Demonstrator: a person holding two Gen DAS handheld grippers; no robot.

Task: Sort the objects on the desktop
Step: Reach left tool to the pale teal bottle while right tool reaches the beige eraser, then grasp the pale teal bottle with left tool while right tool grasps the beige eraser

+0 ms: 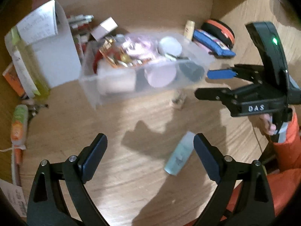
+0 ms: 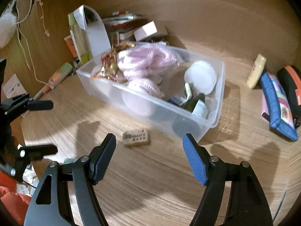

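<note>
Two hand-held grippers over a cluttered tabletop (image 2: 160, 179), both released.

The left hand-held gripper (image 1: 150, 156) gapes wide, a pale tube (image 1: 179, 154) just inside its right finger; the right hand-held gripper (image 2: 149, 156) gapes empty, an eraser (image 2: 135, 137) just beyond, the bin (image 2: 216, 109) farther.

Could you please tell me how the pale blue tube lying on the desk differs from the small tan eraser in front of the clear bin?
The pale blue tube is long and slim; the tan rectangular eraser is short and blocky. The tube is light blue with a faint mark, while the eraser is tan with dark printed lettering. The tube lies by the open left gripper; the eraser lies just ahead of the open right gripper, nearer the clear plastic bin. Both lie flat on the wooden desk, outside the bin, ungripped.
</note>
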